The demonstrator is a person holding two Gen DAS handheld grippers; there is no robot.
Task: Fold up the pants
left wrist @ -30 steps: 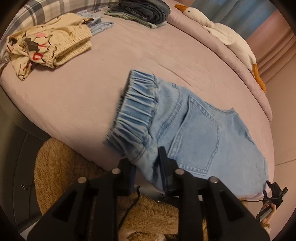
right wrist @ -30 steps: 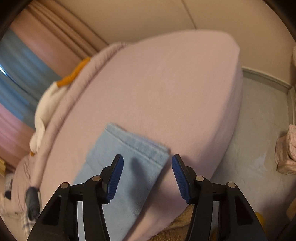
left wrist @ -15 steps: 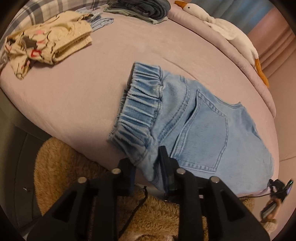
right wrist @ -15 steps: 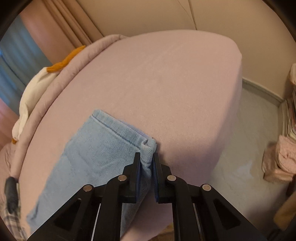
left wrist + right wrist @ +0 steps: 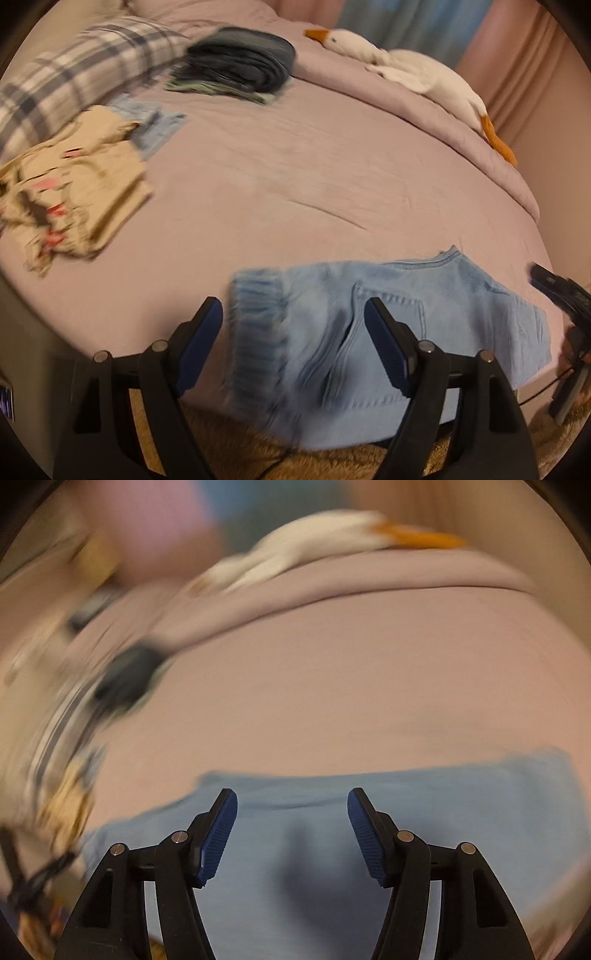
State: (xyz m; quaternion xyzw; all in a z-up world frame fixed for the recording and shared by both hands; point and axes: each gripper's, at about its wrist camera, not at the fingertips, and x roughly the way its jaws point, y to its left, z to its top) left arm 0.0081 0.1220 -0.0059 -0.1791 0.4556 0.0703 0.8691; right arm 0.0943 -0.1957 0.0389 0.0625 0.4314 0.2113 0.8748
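Light blue denim pants (image 5: 369, 332) lie folded at the near edge of the pink bed (image 5: 314, 177), elastic waistband to the left and back pocket up. My left gripper (image 5: 293, 315) hovers over the waistband end, its jaws opening, pads clear of the cloth. In the right wrist view the same pants (image 5: 295, 849) spread below my right gripper (image 5: 291, 808), whose jaws are also opening with nothing pressed between the blue pads. The right gripper's body (image 5: 565, 314) shows at the right edge of the left wrist view.
A cream printed garment (image 5: 74, 192) lies at the left of the bed, a stack of dark folded clothes (image 5: 240, 62) at the back, a plaid pillow (image 5: 74, 74) behind. A white plush goose (image 5: 413, 74) lies along the far edge. A brown shaggy rug (image 5: 258, 454) covers the floor below.
Both grippers let go of the pants and opened. The right gripper swung fast toward the left and rolled, blurring its view. The pants now lie folded over, shorter than before.
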